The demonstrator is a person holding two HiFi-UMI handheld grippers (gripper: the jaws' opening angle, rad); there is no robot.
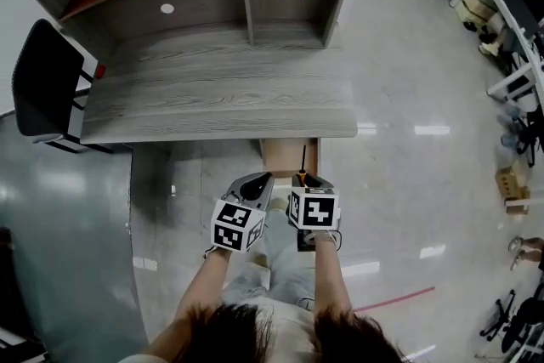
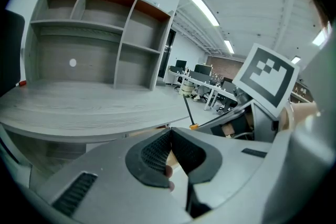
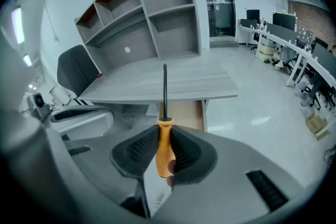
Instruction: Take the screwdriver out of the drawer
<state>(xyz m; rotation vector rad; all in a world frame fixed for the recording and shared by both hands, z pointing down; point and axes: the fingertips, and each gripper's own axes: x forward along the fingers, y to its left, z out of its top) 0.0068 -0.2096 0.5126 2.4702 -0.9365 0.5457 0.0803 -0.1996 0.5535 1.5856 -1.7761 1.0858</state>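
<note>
Your right claw (image 3: 164, 136) clamps the screwdriver (image 3: 164, 93) by its handle, shaft pointing to 12 o'clock toward the open drawer (image 3: 184, 115); your left claw (image 2: 169, 150) is closed, empty.

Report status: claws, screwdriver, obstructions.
Right claw shut on orange-handled black-shafted screwdriver. Left claw shut, empty. Screwdriver looks held clear of open light-wood drawer. Nothing in the way.
</note>
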